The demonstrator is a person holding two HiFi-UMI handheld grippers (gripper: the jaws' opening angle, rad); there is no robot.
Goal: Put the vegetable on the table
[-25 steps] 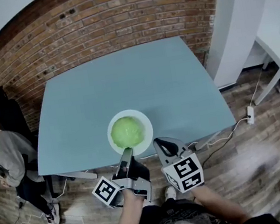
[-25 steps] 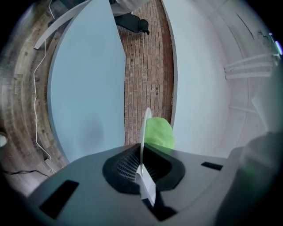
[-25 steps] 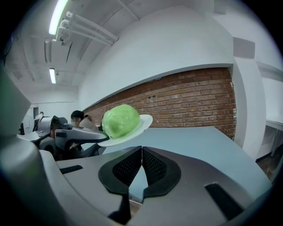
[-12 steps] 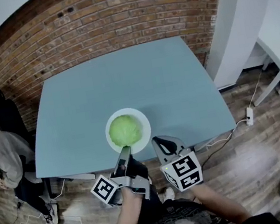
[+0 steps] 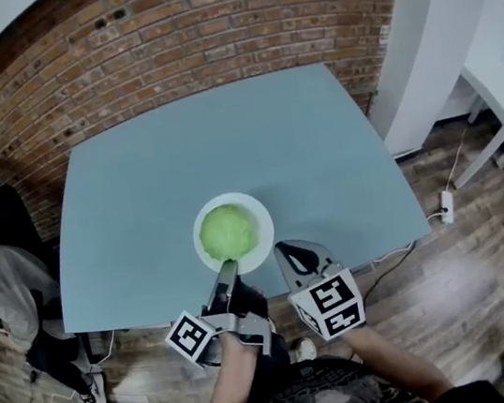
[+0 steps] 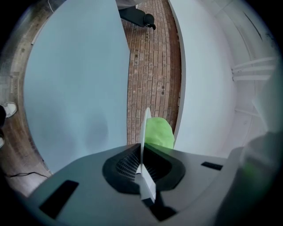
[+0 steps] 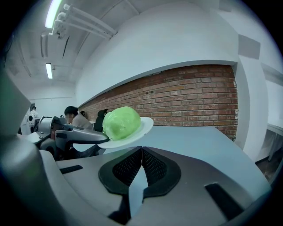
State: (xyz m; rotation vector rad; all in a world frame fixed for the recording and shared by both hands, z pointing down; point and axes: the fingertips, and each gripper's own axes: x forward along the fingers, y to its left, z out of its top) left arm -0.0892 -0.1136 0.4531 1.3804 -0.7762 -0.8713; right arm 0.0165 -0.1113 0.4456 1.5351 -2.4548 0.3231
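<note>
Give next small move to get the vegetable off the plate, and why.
Probably open the right gripper and ease it toward the vegetable. Its jaws are together and empty, while the left gripper is clamped on the rim of the plate, holding it above the table with the vegetable on it. Tipping instead might send it rolling.

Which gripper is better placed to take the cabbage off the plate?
Probably the right: right gripper is empty, jaws together, beside the plate; left gripper is clamped on the plate's rim.
</note>
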